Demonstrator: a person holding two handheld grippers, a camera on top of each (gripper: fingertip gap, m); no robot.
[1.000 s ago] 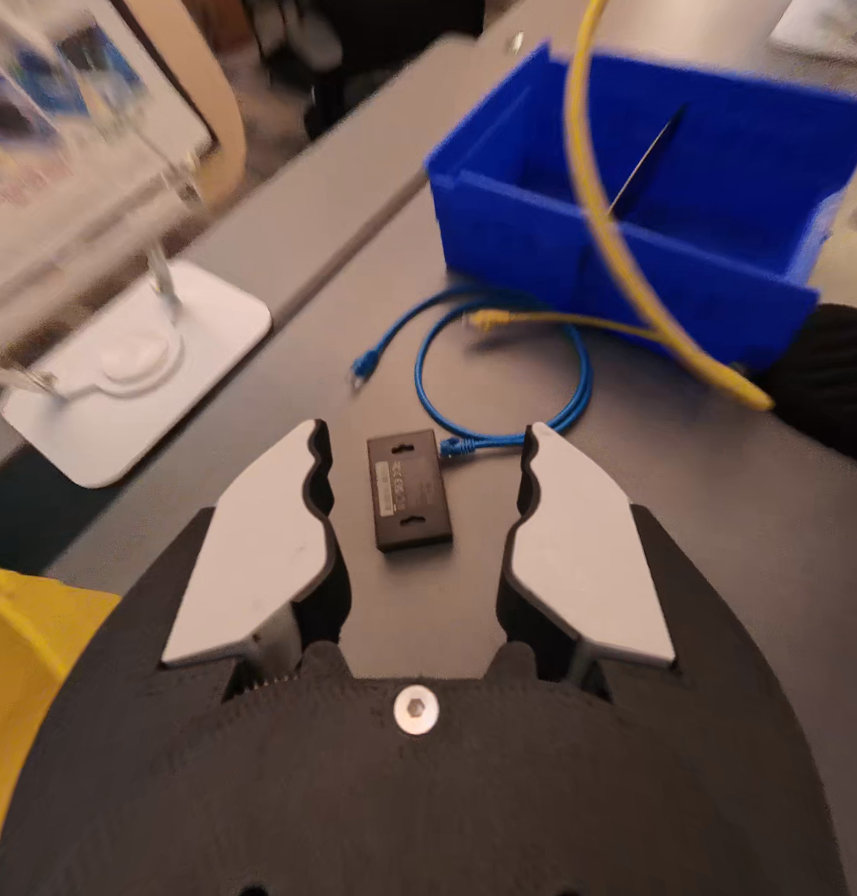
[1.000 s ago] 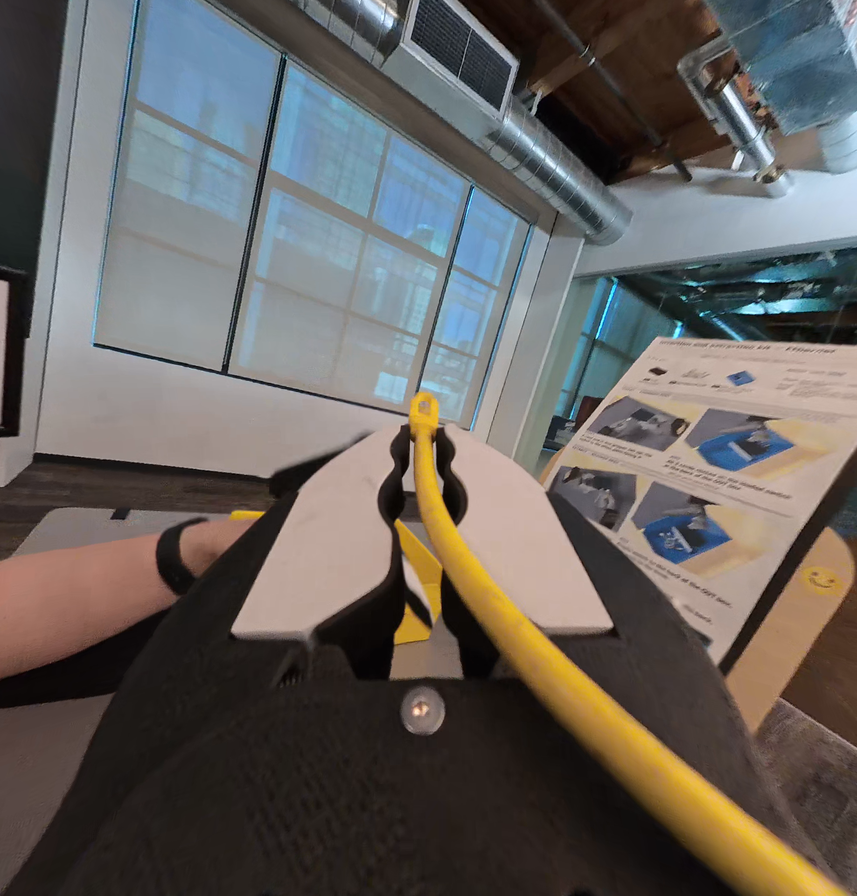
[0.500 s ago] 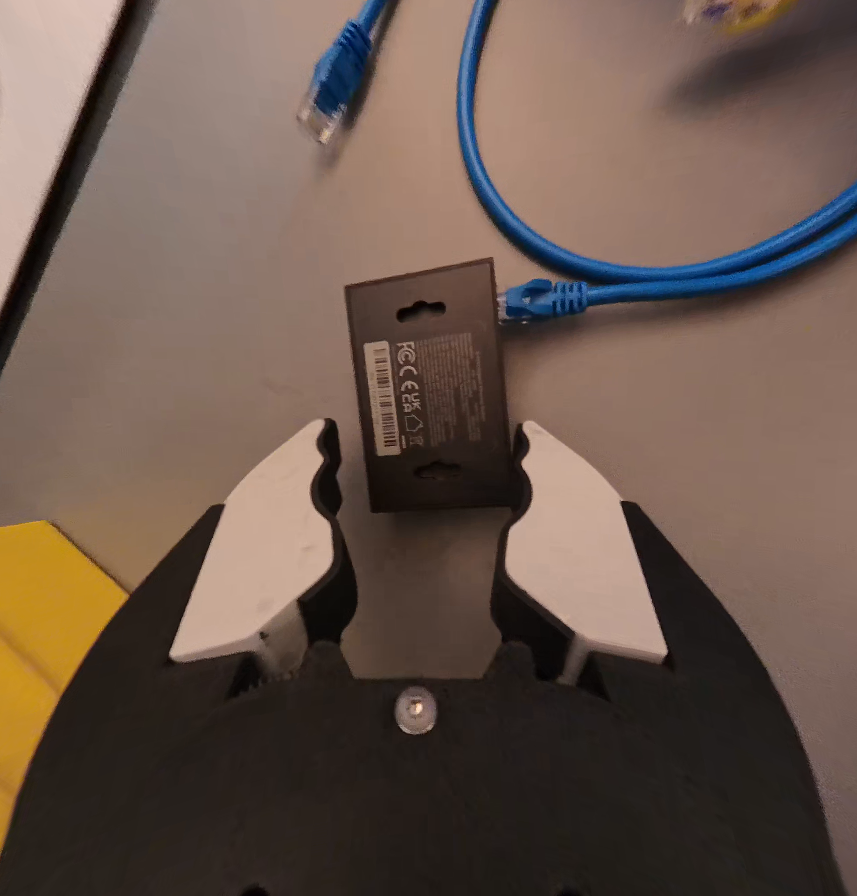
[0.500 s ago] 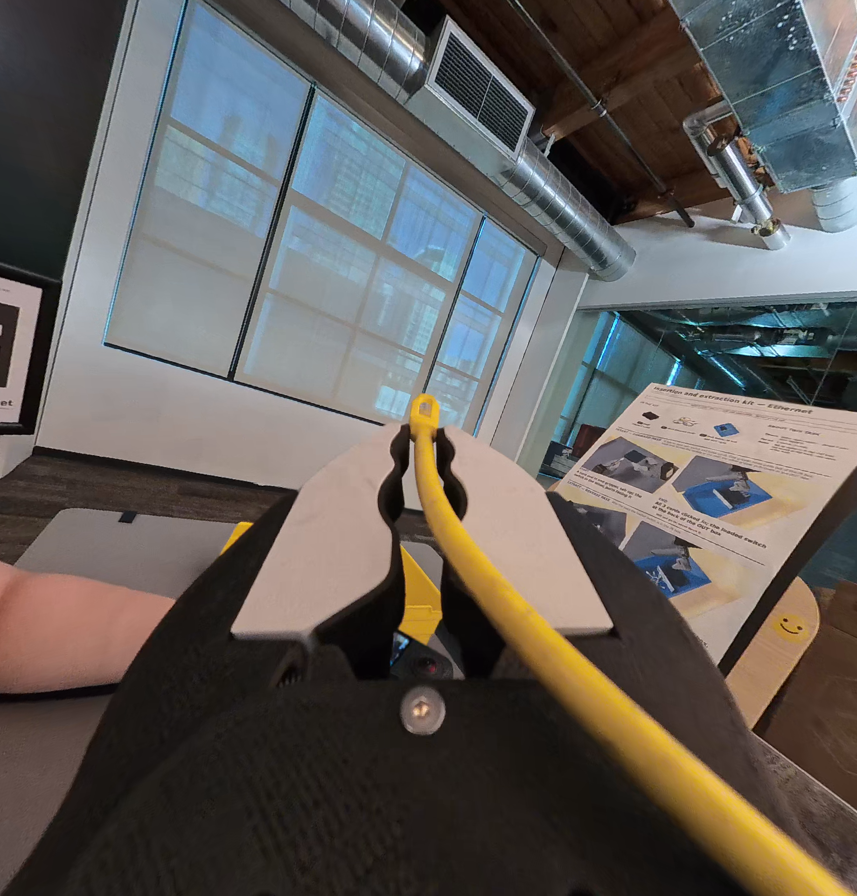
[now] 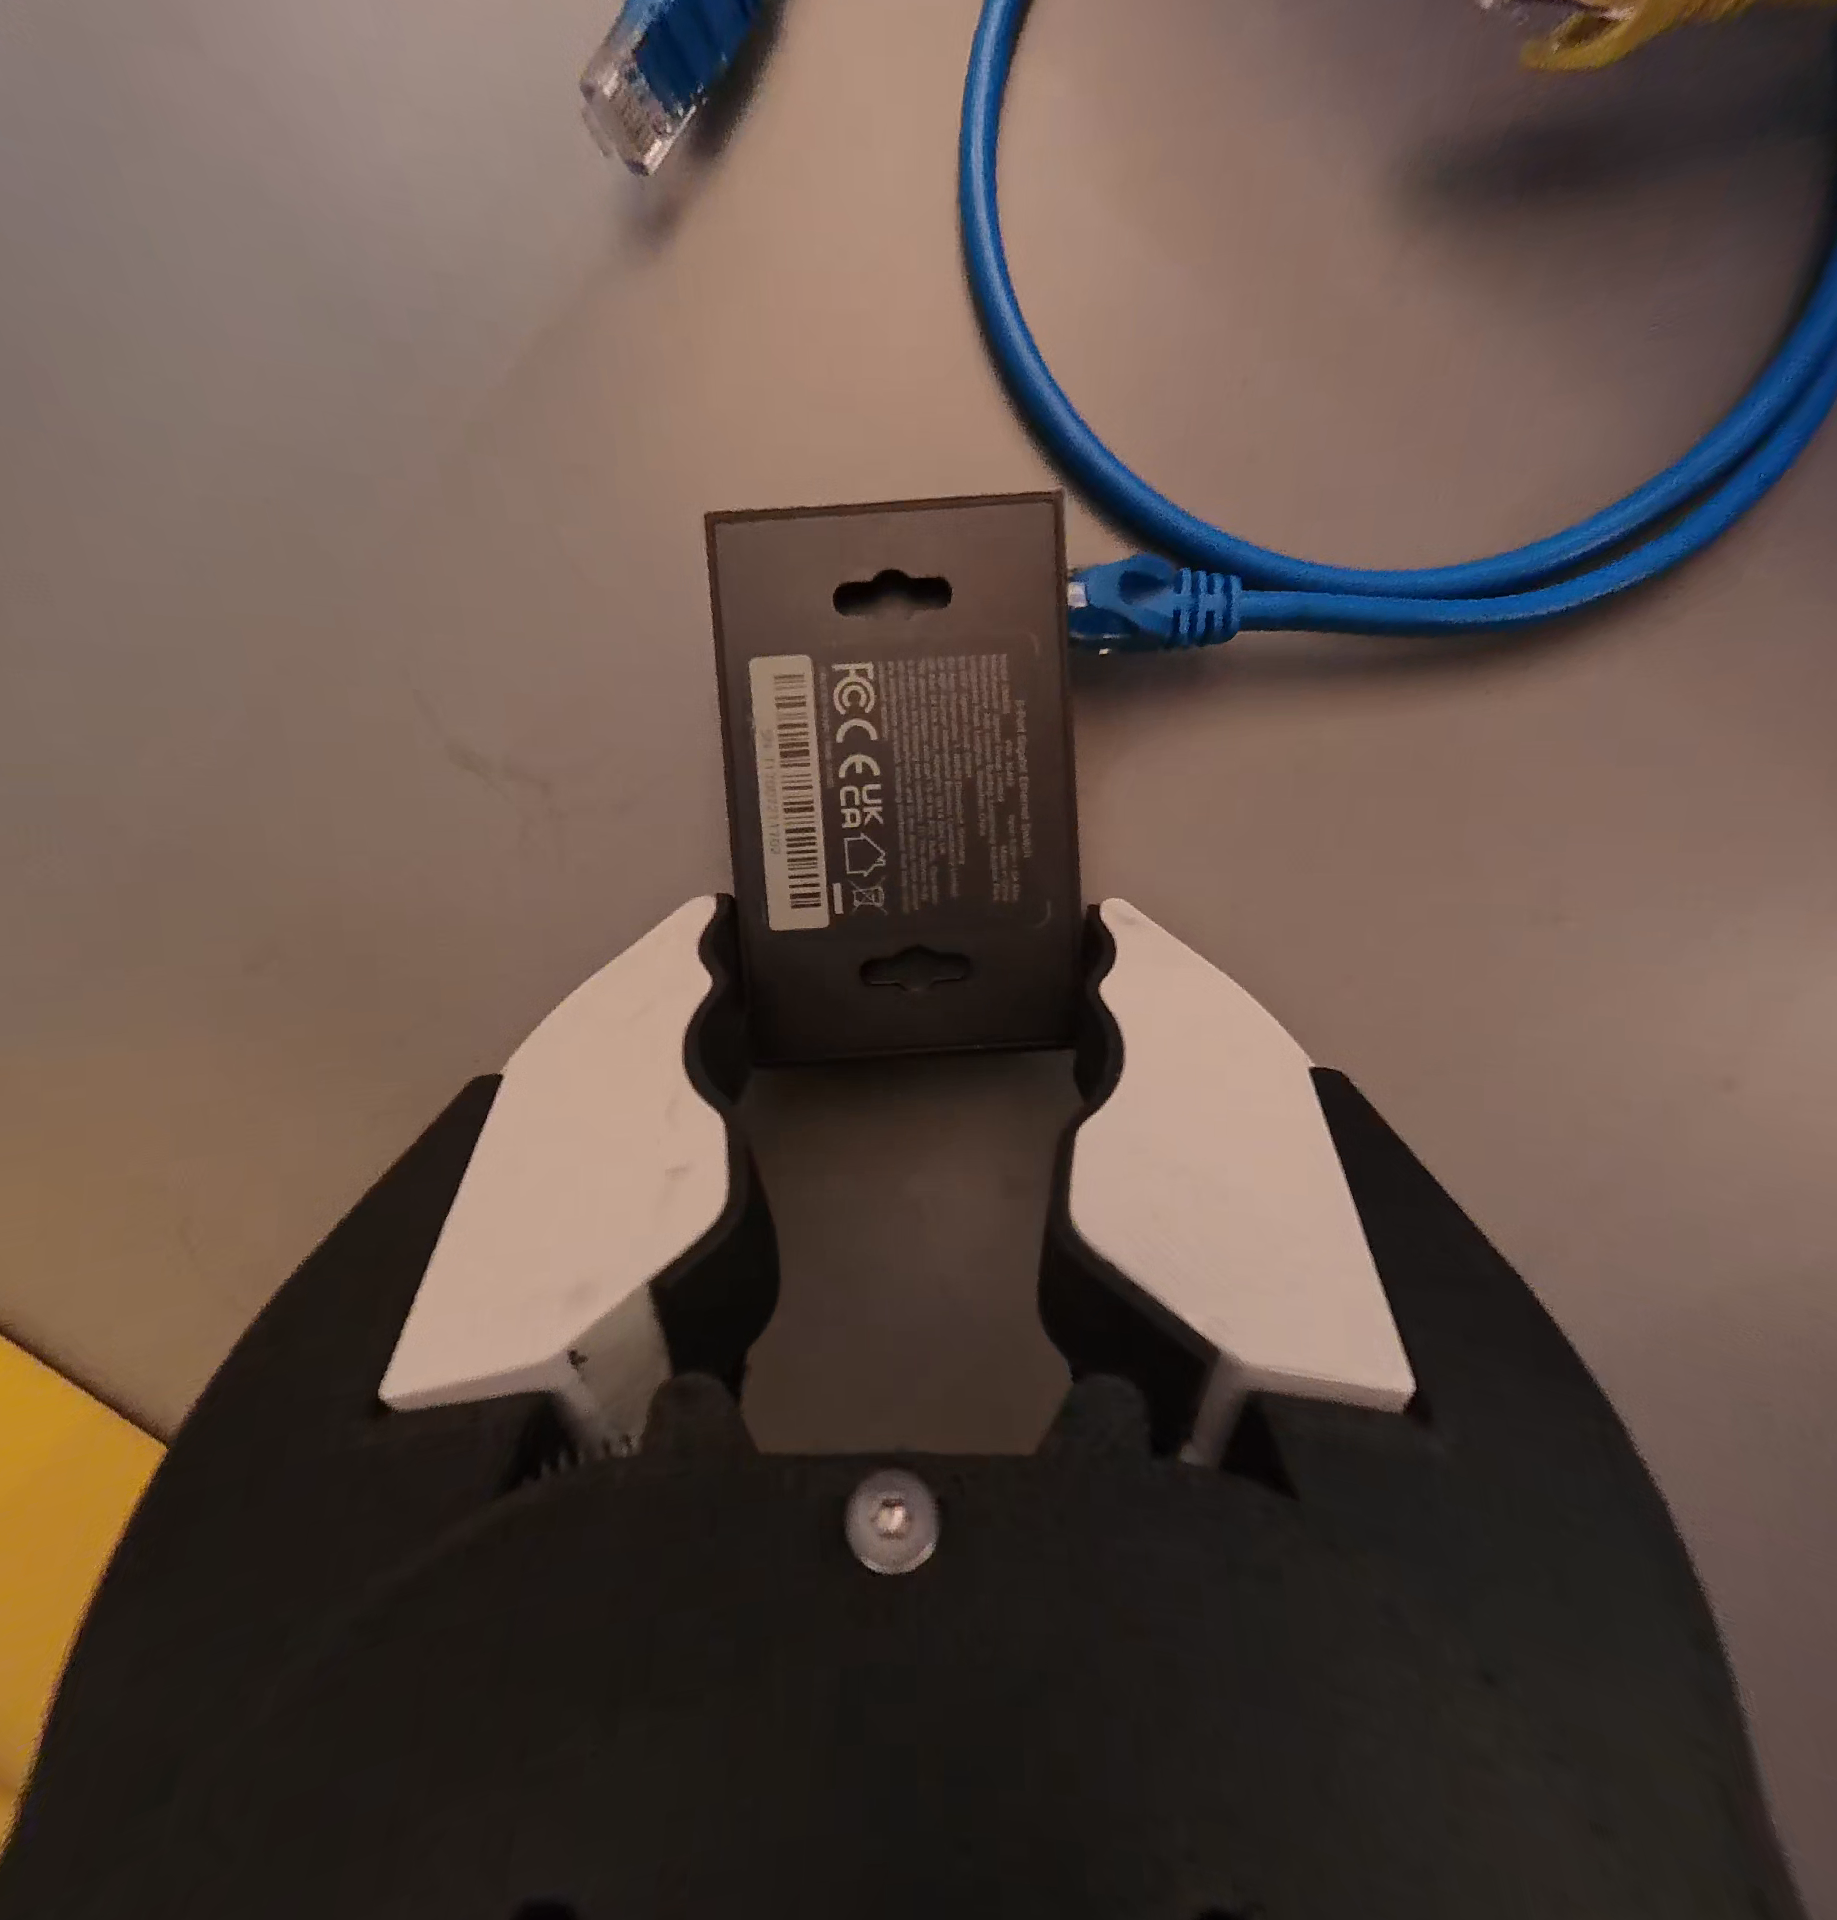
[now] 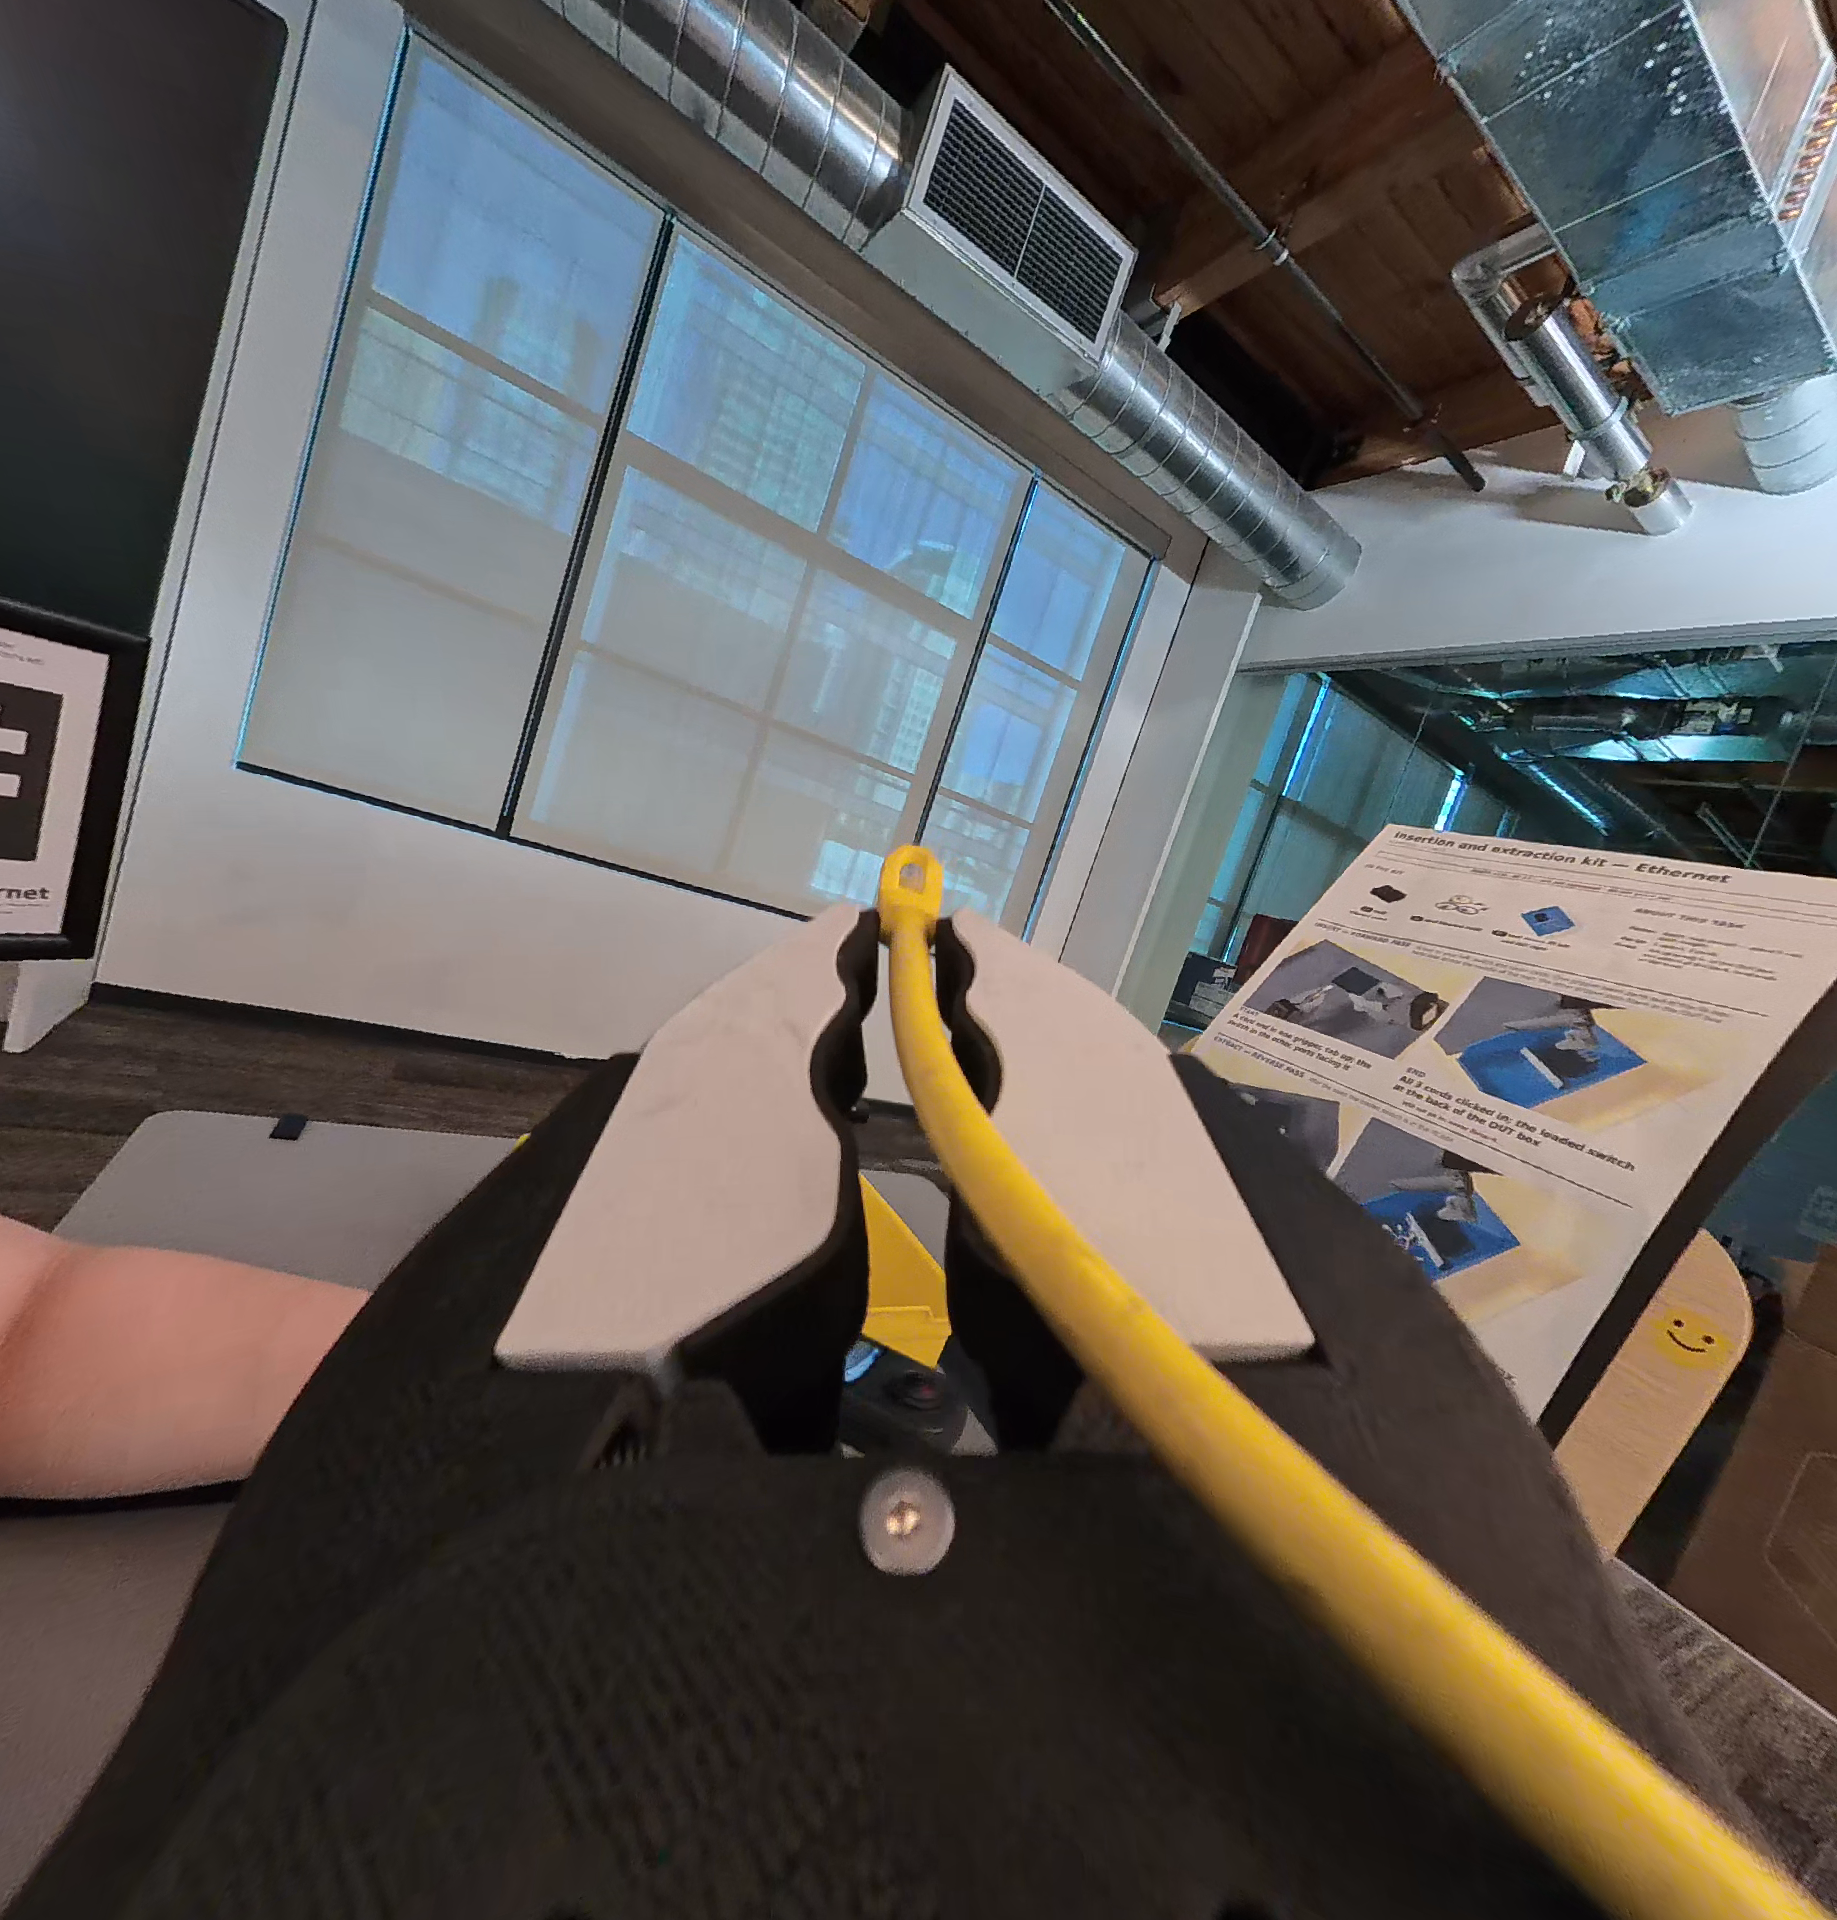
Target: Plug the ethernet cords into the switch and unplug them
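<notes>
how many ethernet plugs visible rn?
4. Blue plug loose at the table's top left; blue plug at the switch's right edge; yellow plug at the top right, cut off; yellow plug pinched in the right tool.

The switch [image 5: 898, 790] lies flat on the desk [image 5: 322, 623], its near end between the fingertips of the left claw [image 5: 901, 966]. A cord plug [image 5: 1137, 620] lies just beside the switch's far right corner, and its cord [image 5: 1413, 520] loops away to the right and back toward the far edge. That cord's other plug [image 5: 649, 88] lies on the desk beyond the switch, to the left. In the right wrist view, the right claw [image 6: 909, 935] is raised above the desk with a cord [image 6: 1153, 1299] pinched between its fingertips; the cord's end [image 6: 909, 883] sticks out past them, and the rest trails back to the lower right. A propped sheet [image 6: 1516, 1060] stands to the right, a forearm [image 6: 114, 1361] lies to the left.
</notes>
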